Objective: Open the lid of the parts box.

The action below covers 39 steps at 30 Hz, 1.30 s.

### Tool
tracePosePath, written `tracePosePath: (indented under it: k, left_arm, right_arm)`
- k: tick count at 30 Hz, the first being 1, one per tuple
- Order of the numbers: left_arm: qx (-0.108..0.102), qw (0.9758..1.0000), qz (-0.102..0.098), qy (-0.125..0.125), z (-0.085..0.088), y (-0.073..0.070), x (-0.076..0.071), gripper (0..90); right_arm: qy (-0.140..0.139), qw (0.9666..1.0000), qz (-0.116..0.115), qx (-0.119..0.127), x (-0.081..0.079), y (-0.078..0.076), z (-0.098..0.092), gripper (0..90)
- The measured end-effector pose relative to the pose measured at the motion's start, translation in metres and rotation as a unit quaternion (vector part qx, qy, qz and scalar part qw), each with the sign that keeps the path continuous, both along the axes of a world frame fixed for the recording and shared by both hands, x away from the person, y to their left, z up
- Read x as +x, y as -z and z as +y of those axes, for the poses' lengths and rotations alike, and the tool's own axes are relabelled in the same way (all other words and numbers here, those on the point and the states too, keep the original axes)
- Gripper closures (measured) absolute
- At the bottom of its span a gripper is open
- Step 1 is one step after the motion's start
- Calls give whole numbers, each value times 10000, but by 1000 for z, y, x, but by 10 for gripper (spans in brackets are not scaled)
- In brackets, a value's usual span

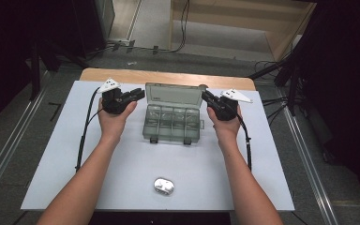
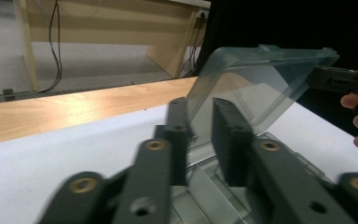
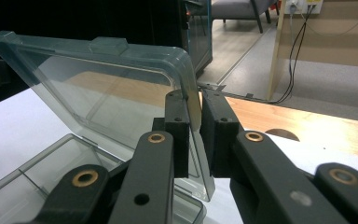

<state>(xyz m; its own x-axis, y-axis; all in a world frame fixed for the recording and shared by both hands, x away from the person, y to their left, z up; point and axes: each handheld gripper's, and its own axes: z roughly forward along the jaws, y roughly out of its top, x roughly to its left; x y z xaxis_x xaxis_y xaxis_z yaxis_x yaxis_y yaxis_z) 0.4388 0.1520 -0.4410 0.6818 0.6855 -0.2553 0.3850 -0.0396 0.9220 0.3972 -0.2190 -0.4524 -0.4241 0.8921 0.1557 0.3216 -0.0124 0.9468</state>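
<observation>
A clear plastic compartment box sits at the middle back of the white table, its lid raised upright. My left gripper is at the lid's left edge. In the left gripper view the jaws straddle that edge of the lid and close on it. My right gripper meets the lid's right edge. In the right gripper view its jaws pinch the rim of the lid above the box's compartments, which look empty.
A small shiny silver object lies near the table's front edge. A wooden strip runs along the table's back. Beyond it lie cables and a wooden frame. The other hand and its gripper appear past the lid.
</observation>
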Motion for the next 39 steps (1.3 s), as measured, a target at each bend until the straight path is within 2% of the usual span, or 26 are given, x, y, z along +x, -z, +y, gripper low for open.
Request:
tracePosePath:
  k: [1,3,5,7,9,11,15,22,27,33,39]
  left_arm:
    - [45,10000,31,6,-1,1,3,623]
    - [126,9998,70,107,-4,5,10,549]
    - [171,9997,38,161,-7,7,15,538]
    - [161,9992,106,339,-10,8,21,524]
    - [319,9987,76,402,-15,9,25,510]
    - [446,9981,25,427,-18,9,27,531]
    - [663,9968,-140,434,-20,9,29,640]
    - [677,9965,-152,472,-15,8,29,700]
    - [632,9974,-115,323,-15,11,29,718]
    - [657,9974,-178,252,-15,12,30,744]
    - [685,9972,-248,165,-16,13,32,772]
  right_arm:
    - [10,10000,2,-9,0,0,0,801]
    - [34,10000,3,-20,1,0,1,802]
    - [41,10000,0,-36,2,-1,1,805]
    - [44,10000,20,-53,3,-1,1,806]
    - [25,10000,18,-72,4,-1,1,807]
    - [20,10000,23,-67,5,-2,1,808]
    - [-2,10000,68,-8,7,-2,0,807]
    - [-46,9999,130,38,12,-3,-1,808]
    - [12,9998,178,48,16,-1,2,800]
    - [19,9990,438,130,23,14,2,729]
    - [-17,9981,568,249,31,30,3,721]
